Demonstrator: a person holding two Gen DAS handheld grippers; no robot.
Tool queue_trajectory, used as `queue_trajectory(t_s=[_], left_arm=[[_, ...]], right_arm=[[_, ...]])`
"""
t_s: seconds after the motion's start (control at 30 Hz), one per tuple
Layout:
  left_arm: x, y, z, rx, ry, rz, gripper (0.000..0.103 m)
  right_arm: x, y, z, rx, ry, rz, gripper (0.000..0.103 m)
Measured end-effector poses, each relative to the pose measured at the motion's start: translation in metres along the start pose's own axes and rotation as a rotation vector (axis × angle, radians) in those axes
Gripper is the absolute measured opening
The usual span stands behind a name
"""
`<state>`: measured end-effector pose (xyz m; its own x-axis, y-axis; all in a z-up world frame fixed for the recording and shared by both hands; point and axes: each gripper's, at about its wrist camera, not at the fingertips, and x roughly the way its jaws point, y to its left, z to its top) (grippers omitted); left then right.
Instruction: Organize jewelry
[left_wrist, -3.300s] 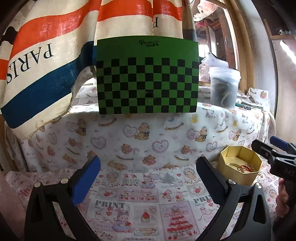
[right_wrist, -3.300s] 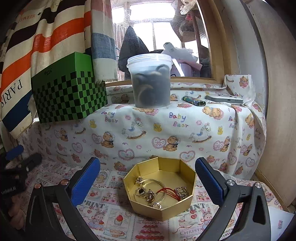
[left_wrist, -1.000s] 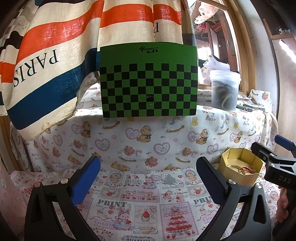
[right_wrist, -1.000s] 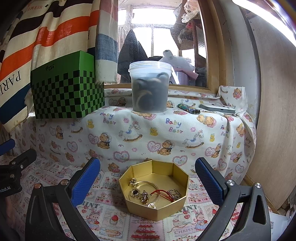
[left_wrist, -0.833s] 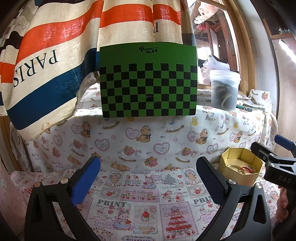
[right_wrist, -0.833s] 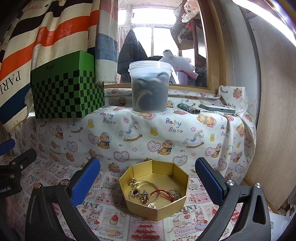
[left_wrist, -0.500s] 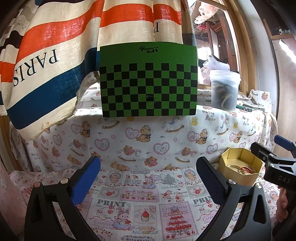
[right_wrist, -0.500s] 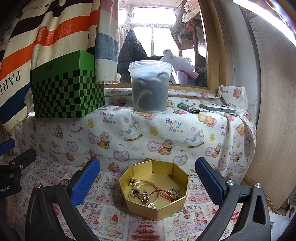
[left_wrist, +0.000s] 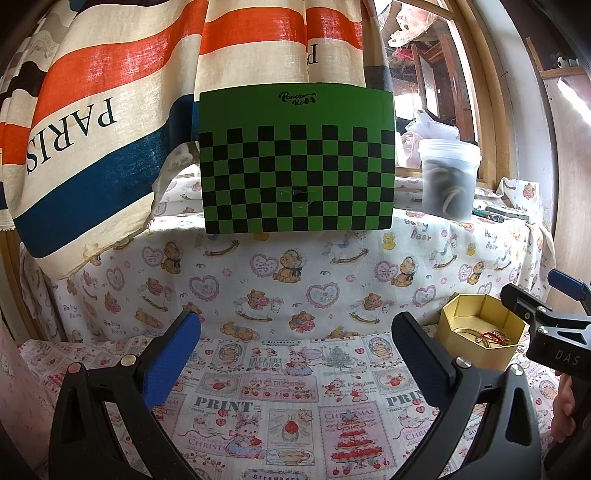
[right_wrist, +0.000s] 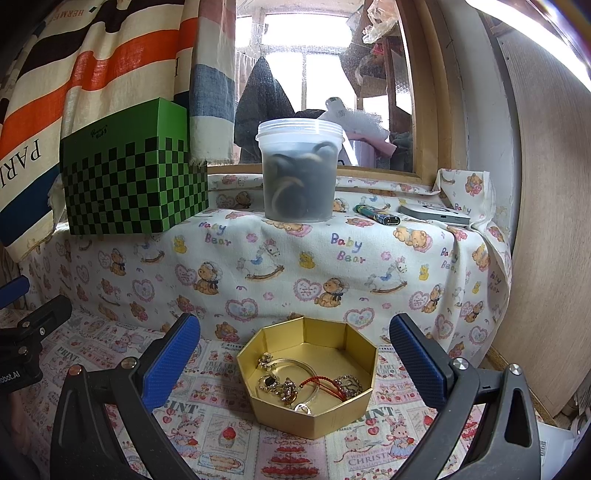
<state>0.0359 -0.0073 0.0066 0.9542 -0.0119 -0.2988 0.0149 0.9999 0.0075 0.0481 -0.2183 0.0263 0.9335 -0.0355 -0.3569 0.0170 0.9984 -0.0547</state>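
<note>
A gold octagonal box (right_wrist: 321, 410) sits on the printed cloth in front of my right gripper (right_wrist: 295, 339). It holds jewelry (right_wrist: 306, 384): a thin bangle, gold charms, a red cord and a ring. The right gripper is open and empty, held above and just short of the box. My left gripper (left_wrist: 295, 339) is open and empty over the cloth to the left. In the left wrist view the box (left_wrist: 476, 354) is at the right, with the right gripper's body (left_wrist: 546, 325) beside it.
A cloth-covered ledge (right_wrist: 369, 251) rises behind the box. On it stand a green checkered box (right_wrist: 129, 184), a lidded plastic tub (right_wrist: 299, 170), a lighter (right_wrist: 376, 215) and a flat silver device (right_wrist: 436, 216). A striped curtain (left_wrist: 110, 122) hangs left; a wooden panel (right_wrist: 546, 221) stands right.
Over three seconds both grippers have drawn back a little from the ledge and box. In the last second nothing has visibly moved.
</note>
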Motion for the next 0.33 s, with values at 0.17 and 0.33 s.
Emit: queue_trajectory(t_s=[0.17,0.33], left_arm=[[0.0003,0.0000,0.0001,0.001,0.001,-0.001,0.103],[-0.0001,0.0007,-0.0009,0.005,0.004,0.005,0.103]], right_arm=[[0.0007,0.0003,0.0000,0.000,0.000,0.001,0.103],[0.0012,-0.0004,-0.0007,-0.002,0.007,0.002,0.103]])
